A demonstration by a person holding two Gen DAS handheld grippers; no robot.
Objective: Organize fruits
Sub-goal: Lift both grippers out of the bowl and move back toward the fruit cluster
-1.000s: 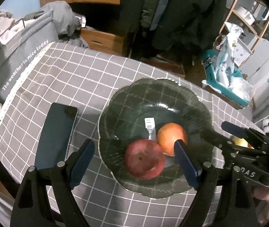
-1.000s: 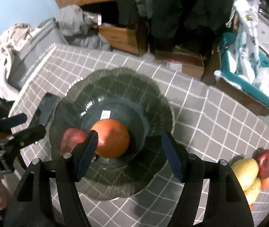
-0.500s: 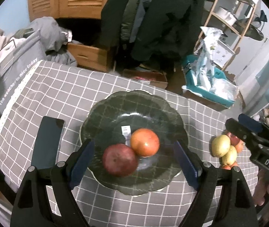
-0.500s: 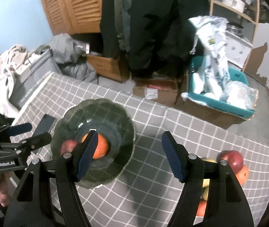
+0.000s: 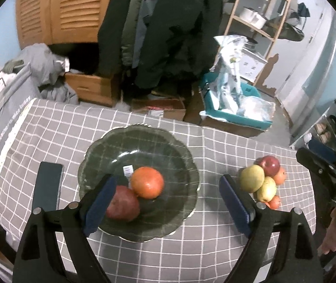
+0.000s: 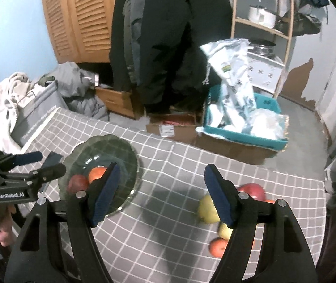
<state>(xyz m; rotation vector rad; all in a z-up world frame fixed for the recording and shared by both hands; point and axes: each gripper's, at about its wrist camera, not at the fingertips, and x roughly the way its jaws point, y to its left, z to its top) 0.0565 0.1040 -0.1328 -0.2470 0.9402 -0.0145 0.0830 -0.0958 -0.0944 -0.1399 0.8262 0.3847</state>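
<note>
Left wrist view: the left gripper [image 5: 165, 200] hangs above a dark green scalloped glass bowl [image 5: 179, 146] on a grey tablecloth with a white grid [image 5: 61, 136]. Its jaws have just been opening and stand wide, with nothing between the pads. In the bowl lie a dark red apple [image 5: 124, 204], at 7 o'clock of centre, and a round orange fruit [image 5: 147, 182] touching it. A dark flat phone [image 5: 47, 186] lies at 9 o'clock of the bowl. At 3 o'clock, well apart from the bowl, sits a heap of loose fruit [image 5: 263, 180]: yellow-green pears, a red apple and small orange fruits.

Right wrist view: the right gripper [image 6: 162, 194] is likewise empty, and its jaws have also just been opening and stand fairly wide. The bowl lies at its 10 o'clock and the heap at 4 o'clock.

Step in hand, as judged: between placements, two fruits delivered. The next move calls for the right gripper to descend on one piece of the heap, probably the top red apple, and close gently without scattering its neighbours.
</note>
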